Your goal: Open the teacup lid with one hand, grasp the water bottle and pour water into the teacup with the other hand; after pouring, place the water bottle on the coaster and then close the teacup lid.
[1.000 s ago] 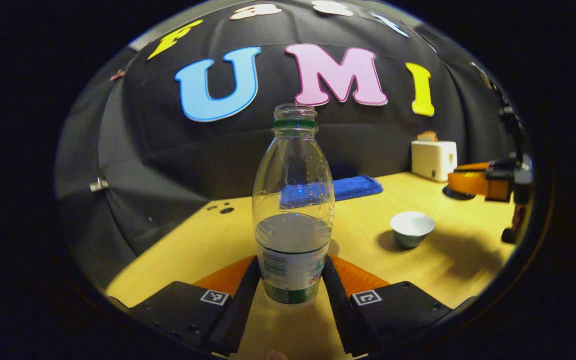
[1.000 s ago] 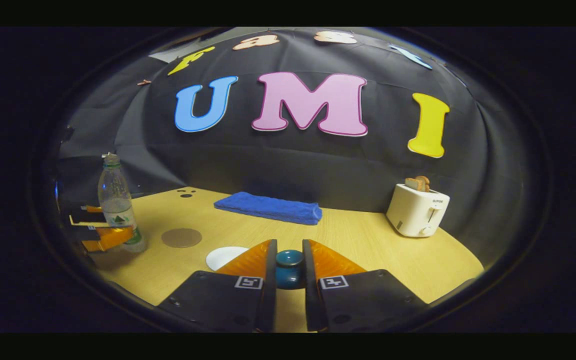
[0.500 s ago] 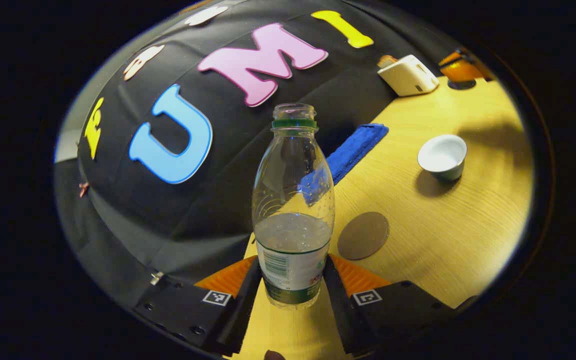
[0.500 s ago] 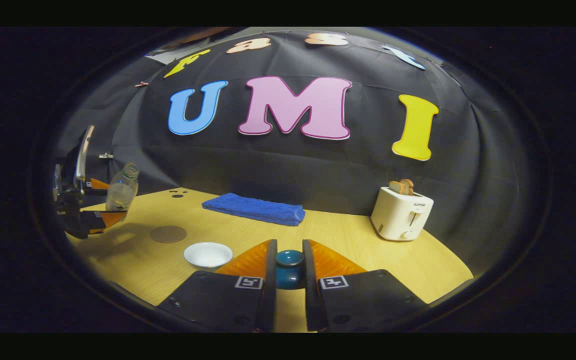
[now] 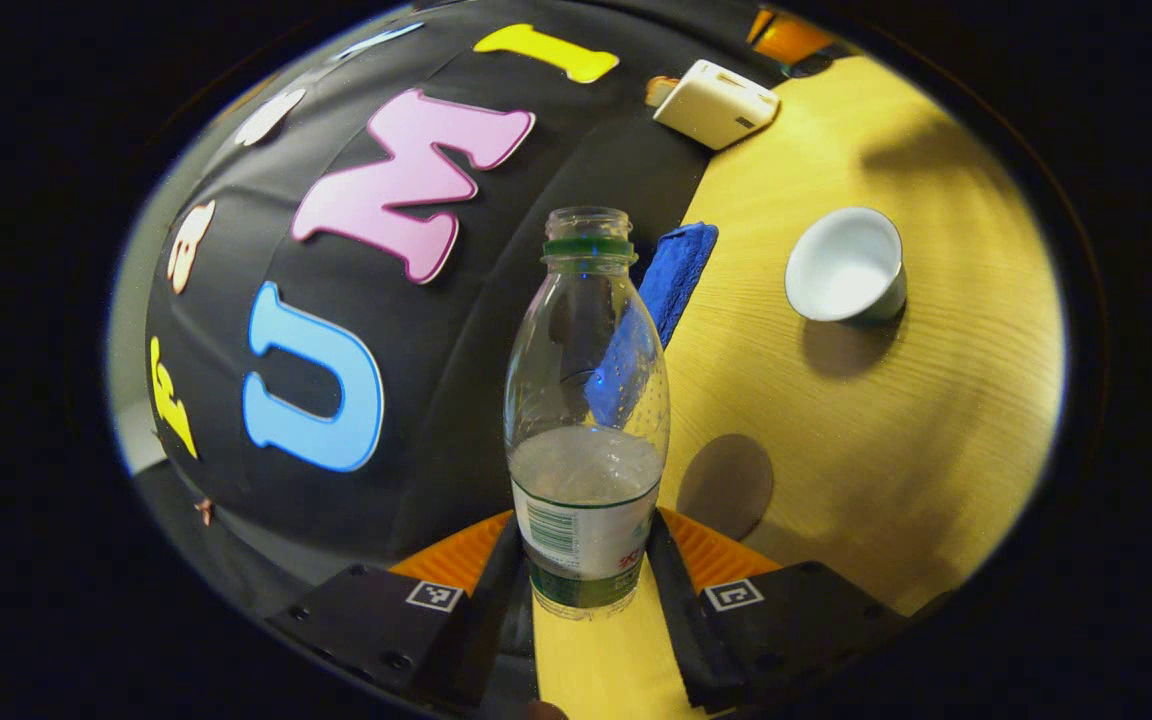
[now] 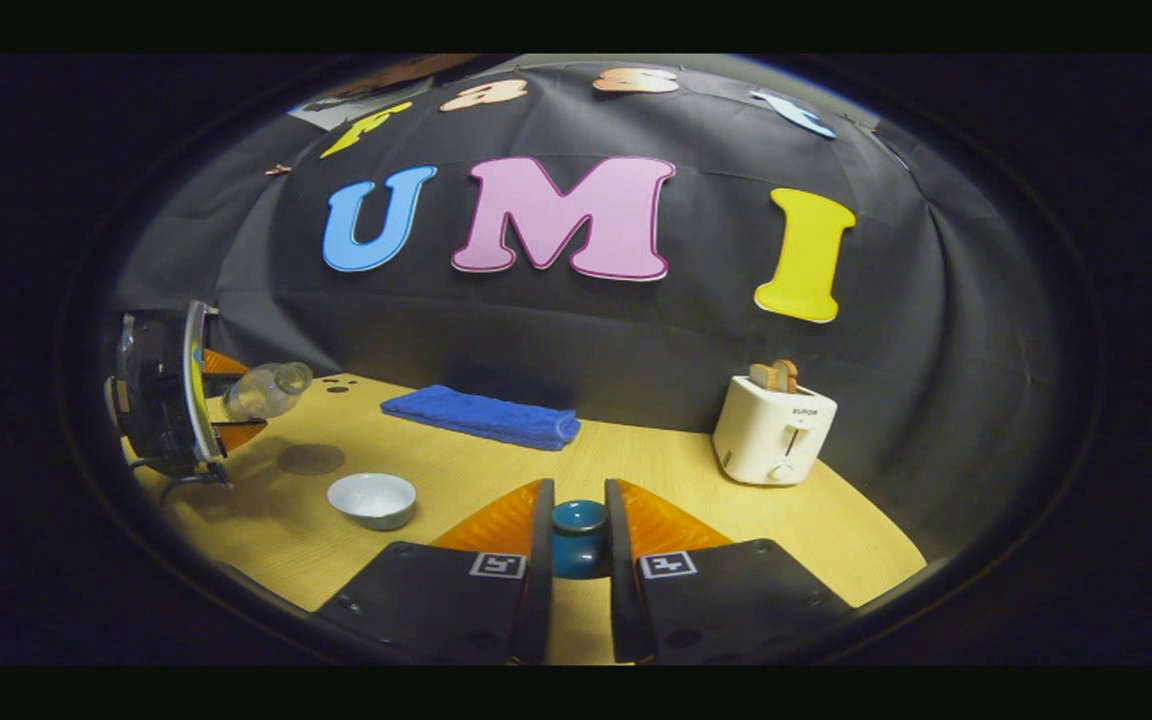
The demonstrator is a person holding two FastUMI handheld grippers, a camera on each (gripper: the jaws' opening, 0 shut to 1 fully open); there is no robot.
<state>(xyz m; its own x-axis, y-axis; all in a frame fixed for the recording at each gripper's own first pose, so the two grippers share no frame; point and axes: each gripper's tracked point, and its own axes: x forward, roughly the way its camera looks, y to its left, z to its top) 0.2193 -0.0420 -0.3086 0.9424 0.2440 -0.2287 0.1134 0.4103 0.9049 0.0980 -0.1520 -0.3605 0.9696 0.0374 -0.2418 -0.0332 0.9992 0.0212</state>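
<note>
Left hand-held gripper grasps tilted water bottle; right hand-held gripper clamps lid.

Right gripper view: teacup sits on the bench, left of my right claw. Coaster behind-left of the teacup, apart. Towel at the back by the wall, toaster to its right. Bottle tilted above the bench in my left claw, far left, above the coaster.
</note>
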